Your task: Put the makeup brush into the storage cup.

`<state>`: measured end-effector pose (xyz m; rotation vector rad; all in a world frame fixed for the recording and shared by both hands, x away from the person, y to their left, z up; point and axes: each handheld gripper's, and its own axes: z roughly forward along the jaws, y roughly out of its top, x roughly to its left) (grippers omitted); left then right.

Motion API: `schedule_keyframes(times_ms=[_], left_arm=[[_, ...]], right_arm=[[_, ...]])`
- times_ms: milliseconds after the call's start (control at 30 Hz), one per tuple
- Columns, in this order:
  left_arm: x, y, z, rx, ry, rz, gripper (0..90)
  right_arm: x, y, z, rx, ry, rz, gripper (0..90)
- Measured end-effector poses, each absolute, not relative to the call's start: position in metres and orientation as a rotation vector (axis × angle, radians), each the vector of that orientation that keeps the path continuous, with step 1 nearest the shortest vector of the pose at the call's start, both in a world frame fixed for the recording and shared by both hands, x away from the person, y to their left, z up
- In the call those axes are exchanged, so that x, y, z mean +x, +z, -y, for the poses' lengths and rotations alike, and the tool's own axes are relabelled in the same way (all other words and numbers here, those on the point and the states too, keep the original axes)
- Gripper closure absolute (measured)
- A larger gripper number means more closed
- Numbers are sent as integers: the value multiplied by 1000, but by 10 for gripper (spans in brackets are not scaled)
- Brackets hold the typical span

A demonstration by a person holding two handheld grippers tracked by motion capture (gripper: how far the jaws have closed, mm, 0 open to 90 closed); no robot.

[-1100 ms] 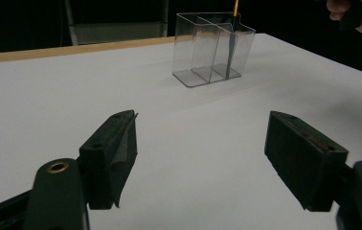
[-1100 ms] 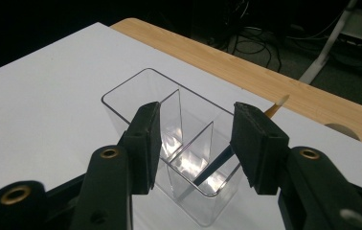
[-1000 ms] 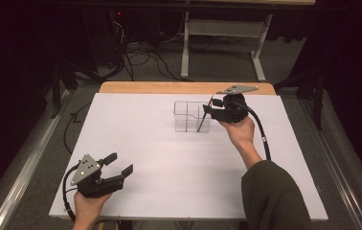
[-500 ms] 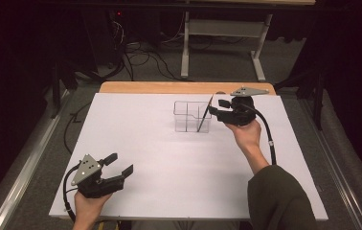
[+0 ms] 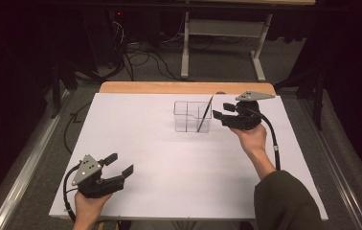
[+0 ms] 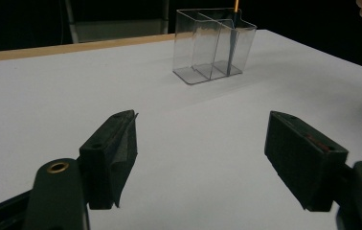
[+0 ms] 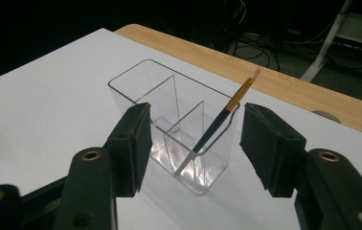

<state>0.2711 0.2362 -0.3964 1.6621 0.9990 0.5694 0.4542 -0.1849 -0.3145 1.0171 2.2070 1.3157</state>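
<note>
Leaning in the clear holder [image 5: 192,116] at twelve o'clock on the table [image 5: 169,158], one brush [image 7: 220,123] showed its pale tip in the right gripper view. The right gripper [image 5: 221,111], at the holder's three o'clock, had just been opening, nothing between its jaws. At seven o'clock, the left gripper [image 5: 119,164] stood spread, empty. Three compartments counted.

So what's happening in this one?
A person has just put a thin paintbrush into a clear plastic organizer at the far side of the white table. The right hand-held gripper has just been opening, jaws off the brush, which leans in an end compartment. The left hand-held gripper rests open near the front edge.
</note>
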Motion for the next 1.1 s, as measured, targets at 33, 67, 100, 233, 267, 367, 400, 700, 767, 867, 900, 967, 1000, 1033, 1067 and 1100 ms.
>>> schedule_keyframes(times_ms=[33,67,100,233,267,367,400,700,767,867,900,967,1000,1033,1067,1100], left_arm=[[271,-396,-236,1662,569,-1000,270],[271,-396,-236,1663,571,-999,270],[271,-396,-236,1663,571,-998,270],[271,-396,-236,1664,571,-997,270],[271,-396,-236,1666,573,-996,270],[271,-396,-236,1662,571,-1002,271],[271,-396,-236,1662,571,-1002,271],[271,-397,-236,1663,569,-1001,271],[271,-396,-236,1664,568,-1000,271],[270,-396,-236,1665,571,-997,271],[270,-396,-236,1665,571,-997,271],[270,-396,-236,1665,570,-997,271],[270,-396,-236,1666,571,-996,271],[270,-396,-235,1665,569,-996,271],[271,-396,-235,1665,568,-996,271],[271,-396,-235,1665,568,-997,271]], right_arm=[[453,-314,185,1026,1317,-2207,459],[452,-314,186,1023,1313,-2206,457],[451,-314,187,1026,1319,-2203,458],[448,-313,191,1032,1335,-2198,458],[447,-314,192,1028,1335,-2199,458],[445,-314,195,1029,1334,-2202,459],[444,-314,196,1030,1332,-2203,459],[438,-314,203,1036,1341,-2197,456],[437,-314,204,1037,1342,-2198,453],[434,-314,206,1037,1339,-2199,451],[433,-314,207,1041,1344,-2196,451],[430,-315,209,1040,1345,-2194,450],[429,-316,209,1043,1344,-2196,449],[429,-316,210,1037,1338,-2199,448],[427,-316,211,1046,1336,-2202,447],[427,-316,212,1039,1337,-2203,447]])
